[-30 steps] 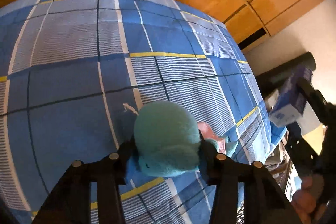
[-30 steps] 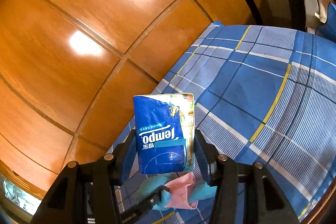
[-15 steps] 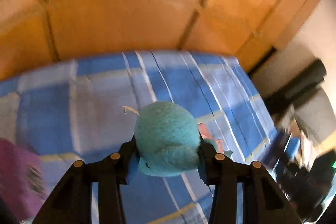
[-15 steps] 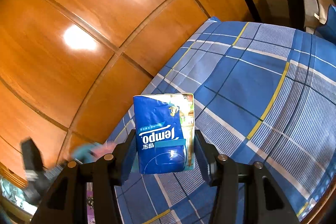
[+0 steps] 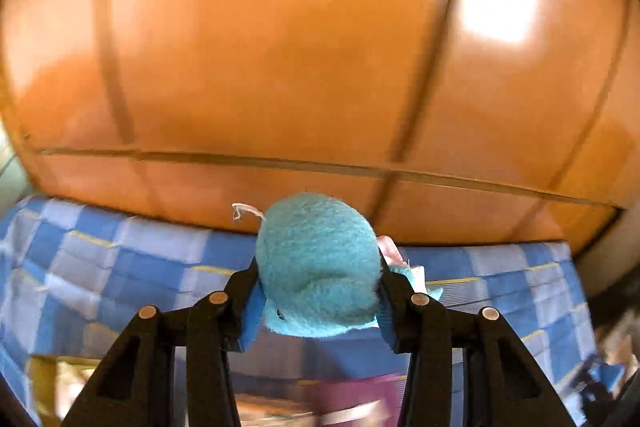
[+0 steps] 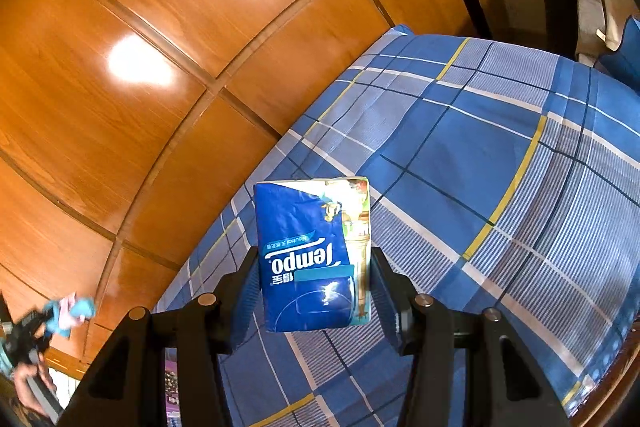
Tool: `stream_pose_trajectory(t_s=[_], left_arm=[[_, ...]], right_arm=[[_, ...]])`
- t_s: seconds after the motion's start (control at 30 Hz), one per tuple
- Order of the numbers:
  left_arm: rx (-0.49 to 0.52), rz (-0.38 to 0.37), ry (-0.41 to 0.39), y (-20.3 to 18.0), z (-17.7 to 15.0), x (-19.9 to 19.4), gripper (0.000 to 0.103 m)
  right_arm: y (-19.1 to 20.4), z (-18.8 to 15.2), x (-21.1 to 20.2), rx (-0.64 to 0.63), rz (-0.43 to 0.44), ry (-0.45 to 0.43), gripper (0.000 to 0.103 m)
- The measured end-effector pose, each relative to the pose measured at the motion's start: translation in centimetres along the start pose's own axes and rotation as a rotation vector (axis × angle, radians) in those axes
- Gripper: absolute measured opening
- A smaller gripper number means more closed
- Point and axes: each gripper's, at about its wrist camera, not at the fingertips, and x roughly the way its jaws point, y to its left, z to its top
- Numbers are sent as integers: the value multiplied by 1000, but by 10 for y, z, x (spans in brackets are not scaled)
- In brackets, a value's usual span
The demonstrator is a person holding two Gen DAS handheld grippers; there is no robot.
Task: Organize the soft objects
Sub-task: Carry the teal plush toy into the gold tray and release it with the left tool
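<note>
A bed [image 6: 500,187] under a blue plaid sheet with yellow and white lines fills the right and lower frame of the right wrist view, meeting orange wood panelling [image 6: 160,67] along its upper-left edge

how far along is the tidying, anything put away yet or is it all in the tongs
Nothing visibly put away. In hand: the left tongs are shut on a teal plush toy, lifted in front of the wooden wardrobe; the right tongs are shut on a blue Tempo tissue pack above the plaid bedspread. Left: setting both down somewhere; no destination shows clearly, and the lower left view is blurred.
</note>
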Motion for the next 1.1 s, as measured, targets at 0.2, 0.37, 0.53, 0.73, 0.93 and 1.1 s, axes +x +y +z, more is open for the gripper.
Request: stream_pose_trajectory(t_s=[0.2,0.37,0.53,0.73,0.93,1.1], left_arm=[[-136,87,-9,121,-44,-29,47],[-234,106,-45,193,-99,-66,47],[-355,87,-32,250,-163,-95,47],[-449,97,10,290,-231,-106,48],[-463,232,16,326,-273,-106,51],[-411,287,44,328,-297,-98,66]], right_arm=[[3,1,2,-10,-31,19,52],[7,2,8,-28,-75,55,52],[9,3,11,-44,-118,81,52],[13,2,15,-62,-181,111,52],[18,-1,22,-86,-248,153,52],[18,-4,30,-107,-304,191,52]])
